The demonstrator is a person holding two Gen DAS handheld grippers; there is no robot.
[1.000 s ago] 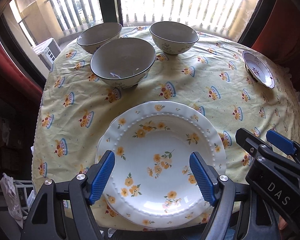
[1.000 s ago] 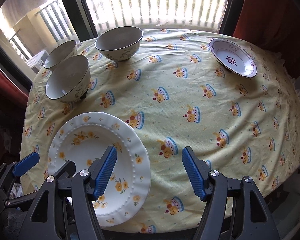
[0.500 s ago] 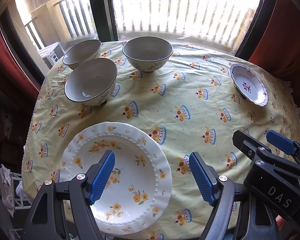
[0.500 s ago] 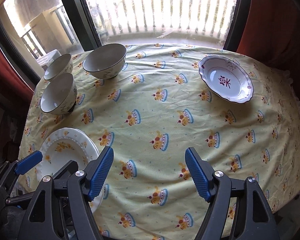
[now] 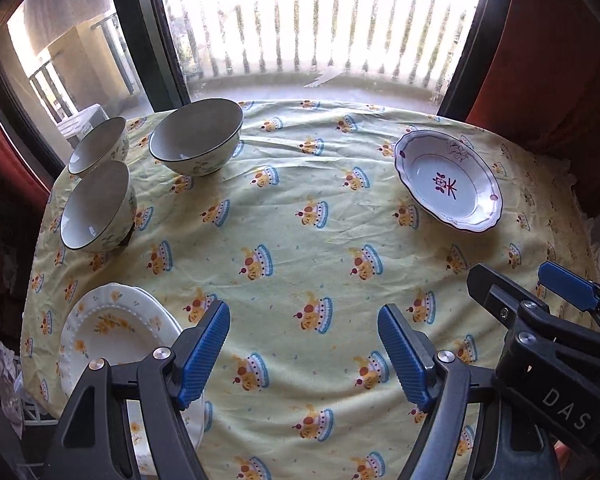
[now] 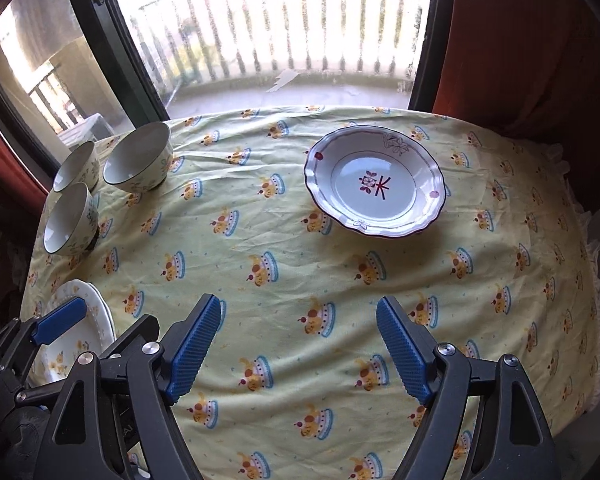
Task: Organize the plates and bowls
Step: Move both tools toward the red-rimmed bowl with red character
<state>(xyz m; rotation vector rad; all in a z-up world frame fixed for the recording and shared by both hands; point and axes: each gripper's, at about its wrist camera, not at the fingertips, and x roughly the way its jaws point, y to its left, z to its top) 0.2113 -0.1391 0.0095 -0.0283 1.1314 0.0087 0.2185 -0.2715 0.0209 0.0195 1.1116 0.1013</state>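
Observation:
A white plate with yellow flowers (image 5: 112,332) lies at the near left edge of the table; it also shows in the right wrist view (image 6: 76,340). A white plate with a red mark (image 5: 448,184) sits at the far right, nearer centre in the right wrist view (image 6: 374,188). Three grey-lined bowls (image 5: 194,136) (image 5: 98,146) (image 5: 96,206) stand at the far left, also in the right wrist view (image 6: 138,162). My left gripper (image 5: 304,354) is open and empty over the cloth. My right gripper (image 6: 298,350) is open and empty, facing the red-marked plate.
The round table wears a yellow cloth with fruit-basket prints (image 5: 300,240). A window with a balcony railing (image 5: 320,20) stands behind it. Red curtains (image 6: 520,40) hang on the right. The right gripper's body (image 5: 548,344) shows at the left wrist view's lower right.
Both grippers have swung right, away from the flowered plate, which slid to the lower left of each view. The red-marked plate has come closer to centre. Both stay open.

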